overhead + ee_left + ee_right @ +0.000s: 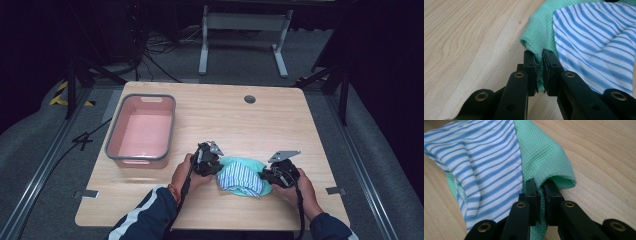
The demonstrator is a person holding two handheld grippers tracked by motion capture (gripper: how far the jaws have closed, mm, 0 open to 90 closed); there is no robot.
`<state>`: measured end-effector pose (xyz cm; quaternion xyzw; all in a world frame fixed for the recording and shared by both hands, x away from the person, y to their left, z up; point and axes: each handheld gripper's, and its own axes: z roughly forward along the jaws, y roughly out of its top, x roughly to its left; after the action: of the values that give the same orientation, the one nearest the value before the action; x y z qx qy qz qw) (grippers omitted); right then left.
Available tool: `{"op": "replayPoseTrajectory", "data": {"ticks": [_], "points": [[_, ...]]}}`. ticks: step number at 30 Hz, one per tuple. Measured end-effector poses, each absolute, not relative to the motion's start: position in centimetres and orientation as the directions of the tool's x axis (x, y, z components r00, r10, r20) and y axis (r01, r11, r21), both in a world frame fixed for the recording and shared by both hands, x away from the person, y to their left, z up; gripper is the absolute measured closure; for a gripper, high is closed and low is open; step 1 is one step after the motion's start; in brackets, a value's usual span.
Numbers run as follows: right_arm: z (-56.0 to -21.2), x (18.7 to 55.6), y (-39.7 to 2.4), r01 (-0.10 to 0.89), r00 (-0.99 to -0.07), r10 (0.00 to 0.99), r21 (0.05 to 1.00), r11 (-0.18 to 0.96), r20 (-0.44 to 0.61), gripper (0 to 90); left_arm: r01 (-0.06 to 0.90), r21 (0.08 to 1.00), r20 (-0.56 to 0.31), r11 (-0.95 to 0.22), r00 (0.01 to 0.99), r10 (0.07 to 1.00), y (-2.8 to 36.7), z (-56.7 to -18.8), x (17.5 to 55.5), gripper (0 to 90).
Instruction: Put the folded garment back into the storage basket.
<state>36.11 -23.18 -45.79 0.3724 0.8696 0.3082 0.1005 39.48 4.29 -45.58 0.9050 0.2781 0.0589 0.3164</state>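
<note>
Room: dark floor with cables and a metal stand lay beyond a light wooden table (210,115).
Bin: a pink bin (142,130) with a grey rim sat on the table's left part, well apart from the cloth.
Cloth: a green waffle cloth (239,163) with a blue-striped white cloth (241,178) lying on it rested near the table's front edge, between the two grippers.
Left gripper: the left gripper (538,67) was clamped on a fold at the green cloth's left edge, jaws nearly together with the fabric pinched between them.
Right gripper: the right gripper (539,192) was likewise clamped on the green cloth's right edge, just beside the striped cloth.
Hands: each hand held its gripper low over the table.
</note>
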Motion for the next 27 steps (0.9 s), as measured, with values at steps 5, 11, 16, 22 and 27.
{"op": "replayPoseTrajectory", "data": {"ticks": [5, 11, 16, 22, 27], "points": [[-45.4, 36.2, -23.3, 0.585, -0.701, 0.71, 0.617, 0.527, 0.058, 83.6, 0.467, 0.609, -0.071, -0.641, 0.837, 0.542, 4.3, -45.4, 39.6, 82.5], [-44.7, 36.4, -23.2, 0.584, -0.692, 0.72, 0.63, 0.513, 0.055, 83.6, 0.479, 0.601, -0.081, -0.64, 0.833, 0.548, 4.3, -44.8, 39.6, 82.7], [-44.1, 36.8, -22.6, 0.587, -0.693, 0.719, 0.626, 0.513, 0.061, 83.7, 0.487, 0.592, -0.065, -0.642, 0.824, 0.563, 4.5, -43.8, 39.7, 82.8], [-42.8, 37.5, -22.3, 0.58, -0.694, 0.716, 0.645, 0.498, 0.071, 83.8, 0.482, 0.601, -0.046, -0.637, 0.817, 0.575, 4.9, -42.2, 40.1, 82.9], [-42.2, 38.1, -22.2, 0.586, -0.689, 0.719, 0.651, 0.482, 0.088, 83.9, 0.475, 0.6, -0.033, -0.644, 0.819, 0.574, 4.9, -41.6, 40.3, 83.0]]}}
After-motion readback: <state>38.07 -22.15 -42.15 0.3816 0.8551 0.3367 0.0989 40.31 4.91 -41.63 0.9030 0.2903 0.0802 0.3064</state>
